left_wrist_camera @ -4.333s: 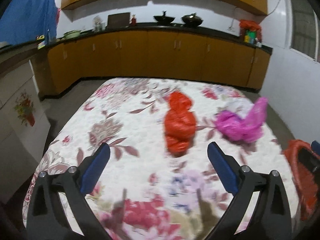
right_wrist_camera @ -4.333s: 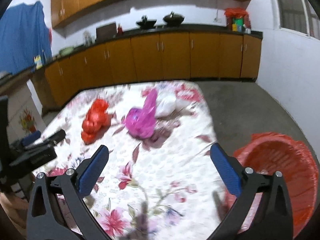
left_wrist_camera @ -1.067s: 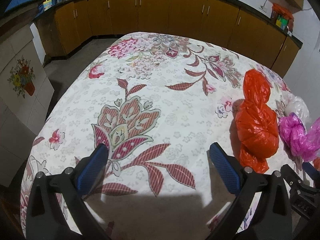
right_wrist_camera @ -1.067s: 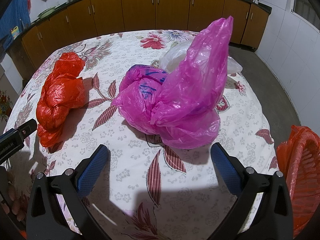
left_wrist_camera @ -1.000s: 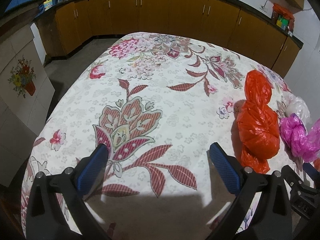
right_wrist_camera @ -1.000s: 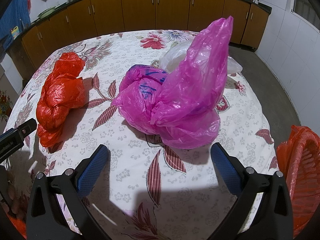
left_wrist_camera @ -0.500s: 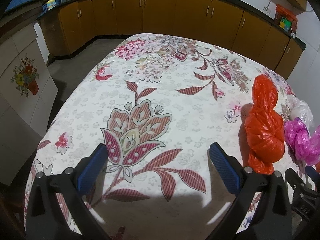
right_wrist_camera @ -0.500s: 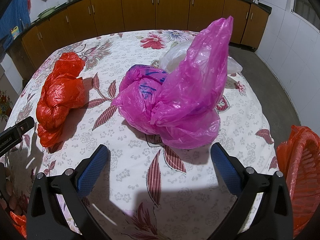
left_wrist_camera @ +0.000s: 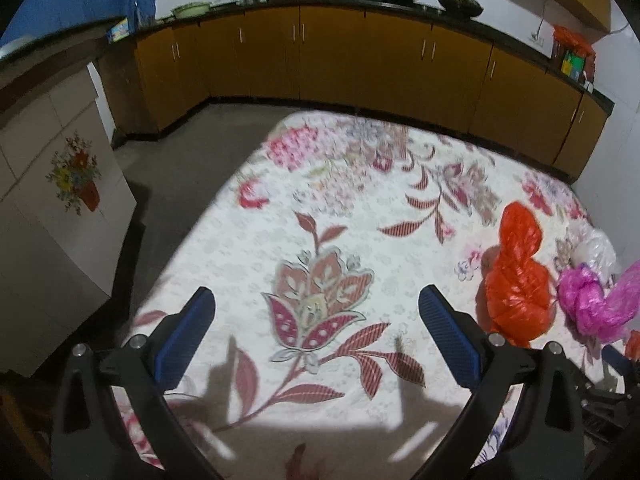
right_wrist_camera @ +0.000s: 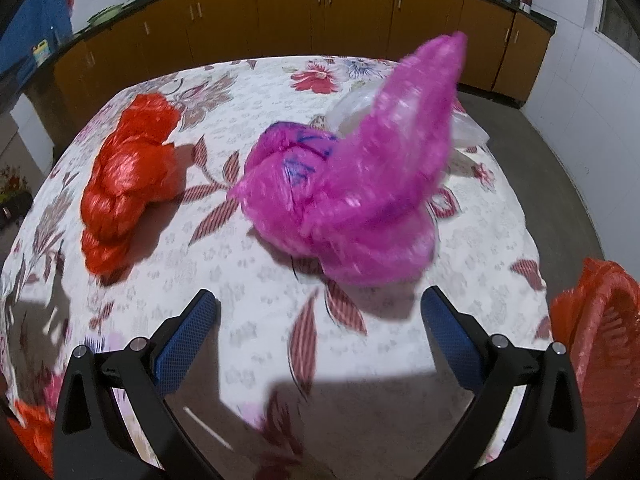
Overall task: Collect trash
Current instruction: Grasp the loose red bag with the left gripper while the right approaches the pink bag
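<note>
The crumpled magenta plastic bag (right_wrist_camera: 352, 200) is lying on the floral tablecloth (right_wrist_camera: 248, 280) straight ahead of the right gripper (right_wrist_camera: 318, 320), whose jaws are gaping wide and holding nothing. Its tall twisted tail is leaning up and away. The knotted orange-red plastic bag (right_wrist_camera: 128, 184) is sitting left of the magenta one, and the red-lined bin (right_wrist_camera: 600, 340) to its right. The left gripper (left_wrist_camera: 316, 328), equally wide and empty, is facing bare cloth farther off, so the right looks nearer.

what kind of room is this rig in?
Most likely a home kitchen: orange-brown base cabinets under a dark countertop line two walls, woks sit on top, and a table with a floral cloth stands in the middle.
</note>
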`<state>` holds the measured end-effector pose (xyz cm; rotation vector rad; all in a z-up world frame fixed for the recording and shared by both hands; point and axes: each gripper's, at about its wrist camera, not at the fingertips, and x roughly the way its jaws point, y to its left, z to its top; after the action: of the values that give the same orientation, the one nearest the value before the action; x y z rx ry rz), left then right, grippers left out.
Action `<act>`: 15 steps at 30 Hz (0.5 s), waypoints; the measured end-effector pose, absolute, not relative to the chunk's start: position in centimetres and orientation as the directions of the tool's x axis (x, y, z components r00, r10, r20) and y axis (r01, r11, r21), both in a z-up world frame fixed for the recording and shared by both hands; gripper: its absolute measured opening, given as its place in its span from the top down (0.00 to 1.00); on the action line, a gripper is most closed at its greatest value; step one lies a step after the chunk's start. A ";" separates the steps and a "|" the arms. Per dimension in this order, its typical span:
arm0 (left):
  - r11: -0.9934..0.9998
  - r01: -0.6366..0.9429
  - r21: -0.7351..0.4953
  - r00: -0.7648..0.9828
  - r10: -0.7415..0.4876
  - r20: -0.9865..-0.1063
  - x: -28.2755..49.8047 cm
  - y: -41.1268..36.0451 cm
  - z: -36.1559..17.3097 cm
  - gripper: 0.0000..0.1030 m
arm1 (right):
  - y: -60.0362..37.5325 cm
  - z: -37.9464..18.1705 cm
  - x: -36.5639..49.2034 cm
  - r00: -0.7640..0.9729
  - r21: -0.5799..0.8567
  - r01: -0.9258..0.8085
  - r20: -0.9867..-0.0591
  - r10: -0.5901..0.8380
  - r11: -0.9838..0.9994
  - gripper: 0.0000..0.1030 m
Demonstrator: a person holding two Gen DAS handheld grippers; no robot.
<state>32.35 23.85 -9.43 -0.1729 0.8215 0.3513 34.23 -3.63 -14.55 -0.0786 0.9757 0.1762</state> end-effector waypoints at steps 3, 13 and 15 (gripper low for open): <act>0.933 -0.359 0.000 0.662 0.255 -0.705 30.8 23.3 -7.4 0.04 | -4.5 -13.7 32.3 0.570 -0.009 -0.192 -0.815 0.104 0.981 0.02; 0.973 -0.222 -0.060 0.775 0.139 -0.616 23.6 18.2 -2.7 0.04 | -9.7 -5.8 23.2 0.768 0.009 -0.103 -0.634 0.085 0.995 0.02; 0.977 -0.199 -0.070 0.786 0.117 -0.607 22.2 17.3 -2.2 0.04 | -10.8 -4.1 21.4 0.814 -0.004 -0.062 -0.578 0.048 0.998 0.02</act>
<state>22.20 17.33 -2.23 -0.1332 0.6449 0.1708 21.40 -10.80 -4.08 -0.0233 0.6165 0.0586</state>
